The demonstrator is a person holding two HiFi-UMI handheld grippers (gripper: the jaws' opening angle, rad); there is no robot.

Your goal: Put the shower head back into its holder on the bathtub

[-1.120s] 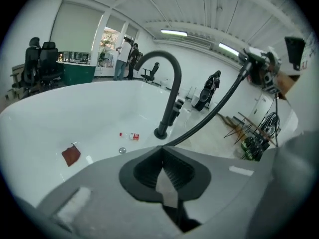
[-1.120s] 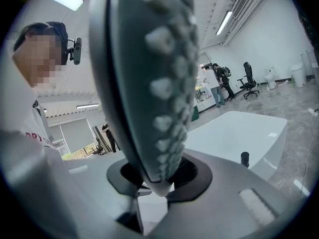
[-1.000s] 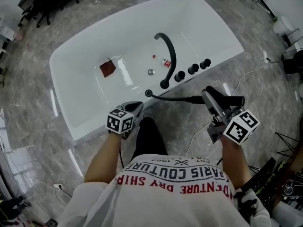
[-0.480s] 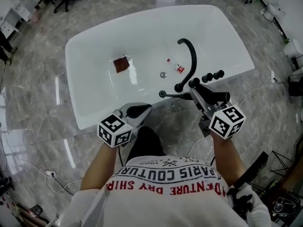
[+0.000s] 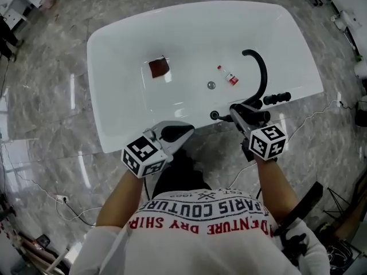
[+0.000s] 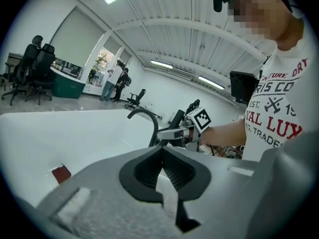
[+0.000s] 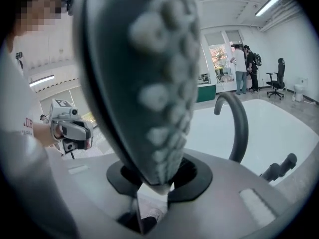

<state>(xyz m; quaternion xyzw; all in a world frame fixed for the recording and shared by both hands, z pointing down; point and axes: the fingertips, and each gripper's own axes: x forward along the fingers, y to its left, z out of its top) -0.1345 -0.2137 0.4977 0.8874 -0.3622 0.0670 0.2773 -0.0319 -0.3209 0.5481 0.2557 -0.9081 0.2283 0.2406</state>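
Right gripper (image 5: 243,119) jaws part-open and clamped on the shower head (image 7: 144,83) – the right gripper view shows the nubbed spray face rising out of the pads, which pinch its narrow lower end. In the head view it sits over the tub's near rim, just beside the small round black fitting (image 5: 215,116) the hose (image 5: 225,117) runs from; that fitting is my guess for the holder, can't confirm. Arched black faucet spout (image 5: 261,73) and the knobs (image 5: 278,98) are just beyond. Left gripper (image 5: 182,133) jaws fully together, nothing in them, hanging off the rim to the left, well apart from the fitting. Bathtub (image 5: 189,7) white and glossy, holding a red square (image 5: 159,67), a small bottle (image 5: 229,76) and the drain (image 5: 211,85). Handling, as judged: head looks rigid, smooth-finished, likely slick, moderate weight, and the hose will tug or spring back – so hold on the neck or handle, not the spray face, and keep the insertion end clear of the pads. Risk is it twisting in the grip while lining up with the socket.
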